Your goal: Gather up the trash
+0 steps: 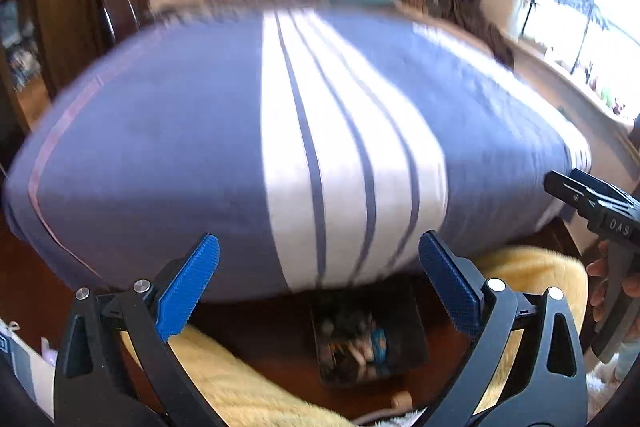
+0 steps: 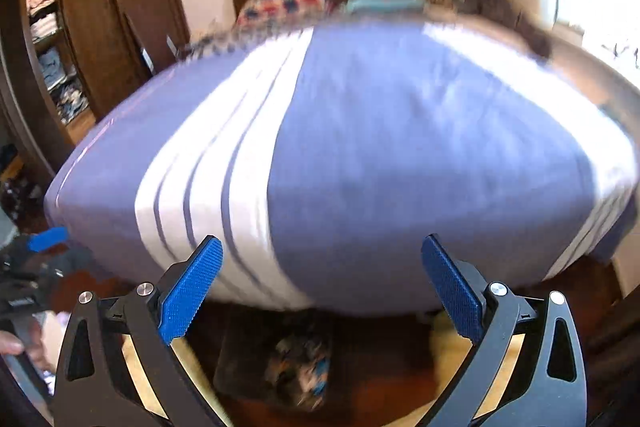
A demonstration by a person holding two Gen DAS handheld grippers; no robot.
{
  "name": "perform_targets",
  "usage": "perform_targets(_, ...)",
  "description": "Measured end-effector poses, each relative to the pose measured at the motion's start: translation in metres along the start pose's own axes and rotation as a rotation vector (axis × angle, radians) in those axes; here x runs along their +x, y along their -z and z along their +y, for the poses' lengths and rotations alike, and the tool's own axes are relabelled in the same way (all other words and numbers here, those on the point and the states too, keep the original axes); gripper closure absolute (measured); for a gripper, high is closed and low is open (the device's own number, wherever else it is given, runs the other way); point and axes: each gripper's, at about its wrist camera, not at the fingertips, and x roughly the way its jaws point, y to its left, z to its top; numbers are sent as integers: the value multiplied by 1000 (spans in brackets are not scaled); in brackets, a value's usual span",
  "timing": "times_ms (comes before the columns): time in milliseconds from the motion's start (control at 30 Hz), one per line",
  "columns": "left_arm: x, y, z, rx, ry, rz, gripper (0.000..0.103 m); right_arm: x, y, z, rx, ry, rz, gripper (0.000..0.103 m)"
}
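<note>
**Both grippers empty, trash sitting in dark bin at foot of bed**

Left gripper (image 1: 319, 281): spread wide, nothing between the blue pads (image 1: 188, 291). Right gripper (image 2: 322, 283): same, wide and empty. Both aimed over the bed (image 1: 160, 131), tilted down toward the floor in front of it.

Landmark: the bed, blue cover with white stripes.
- Dark bin (image 1: 368, 339) on the wood floor, just beside the foot edge of the bed, roughly under the white stripe band. Also in right wrist view (image 2: 296, 367), blurred.
- Trash (image 1: 362, 345) inside the bin: mixed crumpled bits, some blue/orange print. Looks like wrappers or packaging; too blurred to name single pieces.
- Yellow rug (image 1: 240, 387) flanking the bin on both sides, further from the bed than the bin's far edge.
- Small tan cylindrical thing (image 1: 401, 399) on the floor, on the side of the bin away from the bed. Can't tell whether trash.

Handling, judged:
- Trash likely light, soft, crushable; thin film probably slippery against pads. Pinch a bunched fold, not a flat face.
- Bin looks rigid and boxy, light with this load. Take by the rim wall, one gripper per opposite side if lifting.
- Loose load: keep the bin upright or contents spill.

Orientation:
- Bin mouth points up.
- Long axis seems to run away from the bed edge, toward the cameras; fisheye warp and blur make that uncertain.
- Trash pile: no clear axis.
</note>
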Motion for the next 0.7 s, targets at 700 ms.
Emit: perform_targets(700, -116, -47, -11, -30, -63, -337, 8, -119, -42, 14, -51, 126, -352, 3)
